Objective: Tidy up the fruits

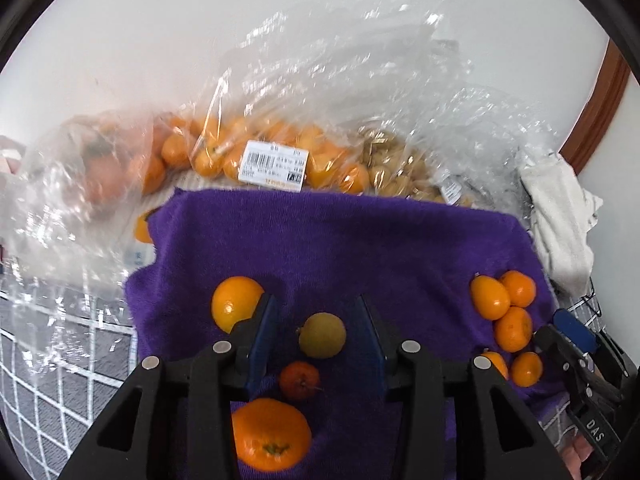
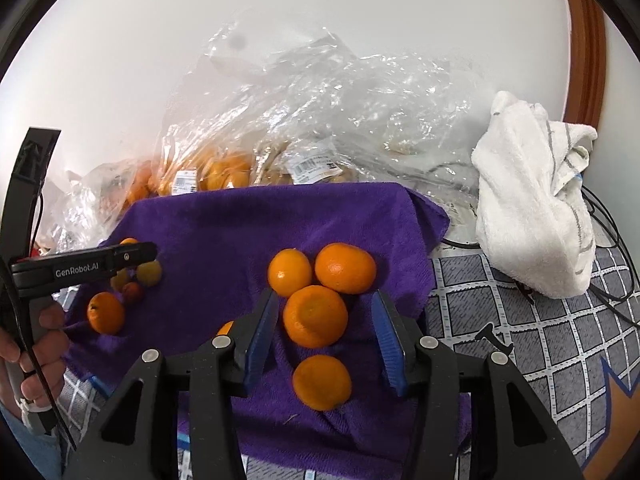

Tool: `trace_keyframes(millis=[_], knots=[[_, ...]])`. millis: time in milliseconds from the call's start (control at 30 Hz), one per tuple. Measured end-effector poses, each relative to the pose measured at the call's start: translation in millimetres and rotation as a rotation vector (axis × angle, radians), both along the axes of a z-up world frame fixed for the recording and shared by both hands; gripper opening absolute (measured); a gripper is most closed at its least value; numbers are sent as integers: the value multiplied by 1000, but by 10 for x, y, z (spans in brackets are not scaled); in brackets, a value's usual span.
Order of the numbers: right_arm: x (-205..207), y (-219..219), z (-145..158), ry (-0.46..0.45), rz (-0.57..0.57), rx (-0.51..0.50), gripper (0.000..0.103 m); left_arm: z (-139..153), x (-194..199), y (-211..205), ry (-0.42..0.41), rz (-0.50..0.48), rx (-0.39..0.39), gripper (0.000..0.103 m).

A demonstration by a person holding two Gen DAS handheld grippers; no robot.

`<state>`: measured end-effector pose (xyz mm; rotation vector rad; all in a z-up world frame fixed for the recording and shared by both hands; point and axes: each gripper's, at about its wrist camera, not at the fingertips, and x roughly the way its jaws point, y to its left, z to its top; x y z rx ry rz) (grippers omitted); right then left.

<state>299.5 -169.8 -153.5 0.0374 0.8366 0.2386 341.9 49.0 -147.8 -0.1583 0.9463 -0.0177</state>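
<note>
The left hand-held gripper (image 1: 320, 320) stands released around a small yellow-green round fruit (image 1: 322, 335) on the purple towel (image 1: 340, 240). The right hand-held gripper (image 2: 326, 322), also released, straddles an orange mandarin (image 2: 315, 316) touching two others; closing could nudge those neighbours rolling.

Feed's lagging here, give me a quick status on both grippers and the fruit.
Left gripper open around the yellow-green fruit, pads off it. Right gripper open around an orange. Both on the purple towel. Nothing blocking.
</note>
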Motion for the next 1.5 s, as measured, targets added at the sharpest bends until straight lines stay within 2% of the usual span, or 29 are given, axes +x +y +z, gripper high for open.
trace_keyframes(millis=[133,200,267,367,467,533,600,700,767,833,967,1100,1200,1500], knots=[[-172,33,306,-22,23,81,49,306,-143,-49,-14,12,46,39],[-284,39,458,-8,20,118,52,457,-310,-42,-41,18,59,46],[-475,63,652,-24,10,85,52,579,-508,-42,-65,13,72,50],[-795,80,889,-73,-48,12,58,699,-826,-47,-90,5,96,50],[-1145,65,1019,-91,-62,-16,60,820,-1210,-22,-129,14,104,51],[-1381,27,1077,-115,-70,-39,60,889,-1443,-32,-149,1,112,55],[-1627,1,1141,-141,-75,-50,60,971,-1685,-49,-179,-10,121,64],[-1928,-90,1220,-128,-85,-12,60,1096,-2039,-126,-225,-1,159,72],[-2130,-158,1274,-136,-115,3,70,1168,-2235,-147,-248,2,164,77],[-2294,-188,1329,-160,-127,-10,88,1229,-2470,-172,-270,1,154,84],[-2619,-206,1410,-194,-123,-75,97,1303,-2811,-202,-319,25,160,88],[-2811,-241,1434,-206,-134,-106,99,1317,-3018,-235,-350,47,118,88],[-2862,-294,1427,-183,-144,-97,99,1285,-3089,-283,-340,52,128,88],[-2916,-335,1444,-183,-157,-98,99,1230,-3156,-180,-324,84,79,88]])
